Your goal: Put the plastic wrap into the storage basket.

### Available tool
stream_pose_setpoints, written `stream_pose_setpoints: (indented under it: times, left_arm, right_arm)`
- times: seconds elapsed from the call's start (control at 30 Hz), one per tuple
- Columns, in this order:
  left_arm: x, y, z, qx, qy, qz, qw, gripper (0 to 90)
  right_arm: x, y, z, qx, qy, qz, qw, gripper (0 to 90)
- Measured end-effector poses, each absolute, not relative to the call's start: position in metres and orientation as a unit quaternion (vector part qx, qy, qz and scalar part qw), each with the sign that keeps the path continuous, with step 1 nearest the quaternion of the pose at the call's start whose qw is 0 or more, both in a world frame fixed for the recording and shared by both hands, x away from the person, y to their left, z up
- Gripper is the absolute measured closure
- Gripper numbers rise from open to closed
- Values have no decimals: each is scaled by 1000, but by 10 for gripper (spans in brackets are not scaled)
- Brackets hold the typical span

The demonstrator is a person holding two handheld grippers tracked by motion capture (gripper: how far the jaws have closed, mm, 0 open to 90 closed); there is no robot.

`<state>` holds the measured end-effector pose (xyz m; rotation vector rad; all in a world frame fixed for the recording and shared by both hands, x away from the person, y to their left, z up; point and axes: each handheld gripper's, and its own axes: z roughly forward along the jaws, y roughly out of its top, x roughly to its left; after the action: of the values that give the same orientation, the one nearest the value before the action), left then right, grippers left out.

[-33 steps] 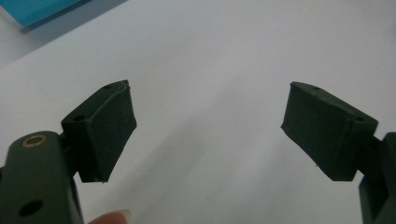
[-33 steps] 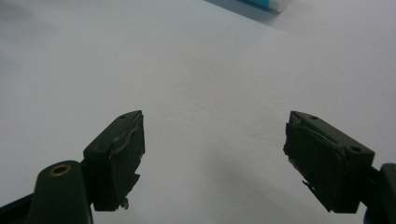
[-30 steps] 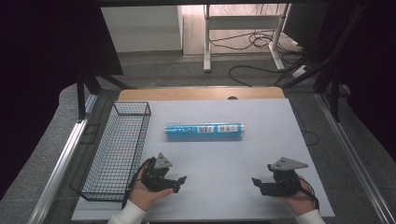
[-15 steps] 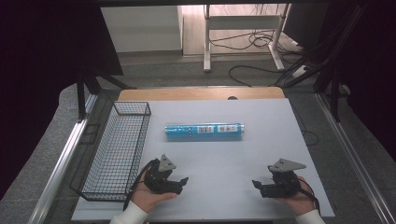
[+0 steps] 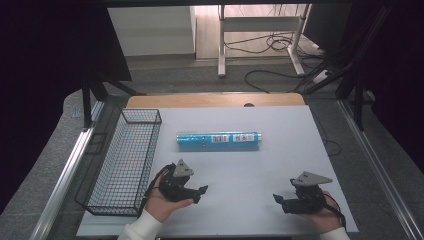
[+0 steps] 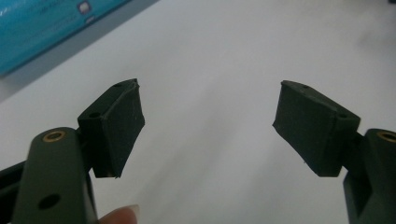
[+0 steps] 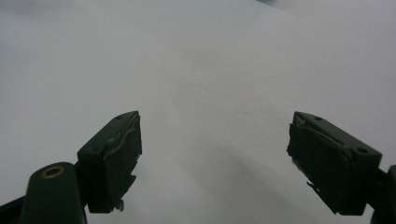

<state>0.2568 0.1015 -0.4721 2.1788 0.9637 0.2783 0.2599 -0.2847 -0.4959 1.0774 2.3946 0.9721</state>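
white tabletop (image 5: 280, 150) spreads under you. your left gripper (image 5: 200, 190) and right gripper (image 5: 278, 199), low in frame, both gape wide and empty, probably staged for a reach. blue cylindrical foil-wrapped roll (image 5: 218, 139) lies mid-frame beside the black wire basket (image 5: 125, 160), likely its destination.

Left tongs (image 5: 200, 190): lower left-centre of the high view, held in the person's left hand (image 5: 162, 202), white sleeve (image 5: 140, 227) at the bottom edge, grey plate on top. In the left gripper view, jaws spread wide, nothing between them; a fingertip (image 6: 119, 215) at the bottom edge.

Right tongs (image 5: 278, 199): lower right, held in the right hand (image 5: 322, 217), pointing toward frame left. Jaws wide apart, empty.
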Motion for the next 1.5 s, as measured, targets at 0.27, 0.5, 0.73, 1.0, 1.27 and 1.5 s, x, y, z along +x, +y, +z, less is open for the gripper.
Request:
stream_pose_setpoints:
  times: [0.27,0.5,0.73,1.0,1.27,1.5]
  left_arm:
    - [278,90,-445,851,352,122,370,255]
    - [308,80,-433,864,332,124,359,260]
    - [339,70,-429,870,323,107,357,257]
    - [376,69,-433,875,324,93,348,235]
    - [401,71,-441,873,338,91,340,225]
    - [416,65,-450,877,334,90,335,233]
  right_arm:
    - [263,-282,-493,372,844,345,172,180]
    - [267,-280,-493,362,850,344,168,183]
    - [270,-279,-491,356,852,346,167,185]
    - [271,-279,-492,350,856,343,167,185]
    - [269,-281,-492,358,854,338,168,192]
    - [268,-282,-493,359,855,333,169,194]
